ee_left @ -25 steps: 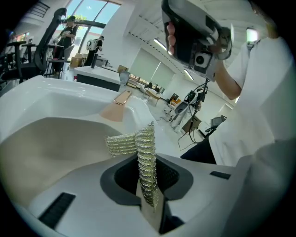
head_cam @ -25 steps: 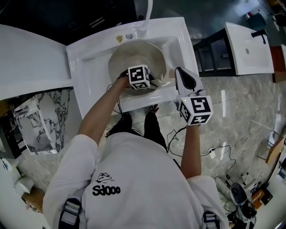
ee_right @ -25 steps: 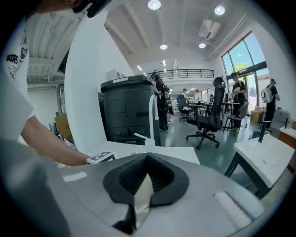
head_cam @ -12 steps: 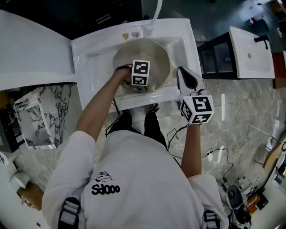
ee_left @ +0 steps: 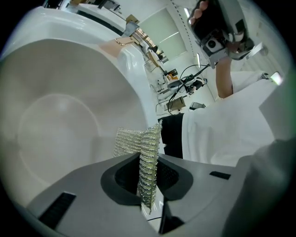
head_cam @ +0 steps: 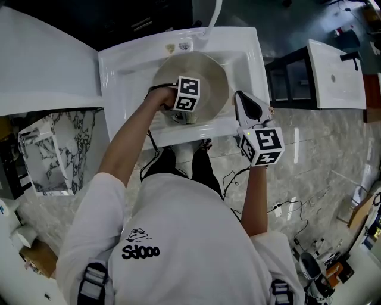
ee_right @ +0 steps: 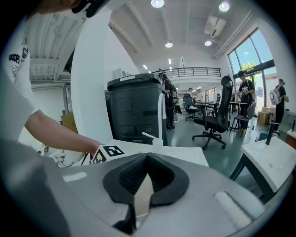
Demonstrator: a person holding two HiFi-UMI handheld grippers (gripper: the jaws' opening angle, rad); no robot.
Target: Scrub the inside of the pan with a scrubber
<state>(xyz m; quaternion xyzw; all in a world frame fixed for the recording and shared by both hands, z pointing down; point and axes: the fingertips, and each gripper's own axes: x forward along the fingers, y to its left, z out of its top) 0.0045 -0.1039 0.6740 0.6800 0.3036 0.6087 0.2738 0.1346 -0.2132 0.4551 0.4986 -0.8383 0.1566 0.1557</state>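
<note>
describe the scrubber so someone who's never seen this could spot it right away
Find the white sink with the pale round pan lying in it. The left gripper reaches into that pan, and the scrubber is the pad pinched edge-on between its jaws. It is the only silvery, woven-mesh thing among smooth pale surfaces.

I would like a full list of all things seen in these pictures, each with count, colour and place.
sink: one, white, top centre of the head view.
pan: one, beige, in the sink.
faucet: one, white, at the sink's far edge.
scrubber: one, silver mesh, inside the pan.
second basin: one, white, far right.
office chair: one, black, in the room behind.
left gripper: one, grey, shut on the scrubber.
right gripper: one, grey, shut on a pale strip, seemingly the pan's handle.
</note>
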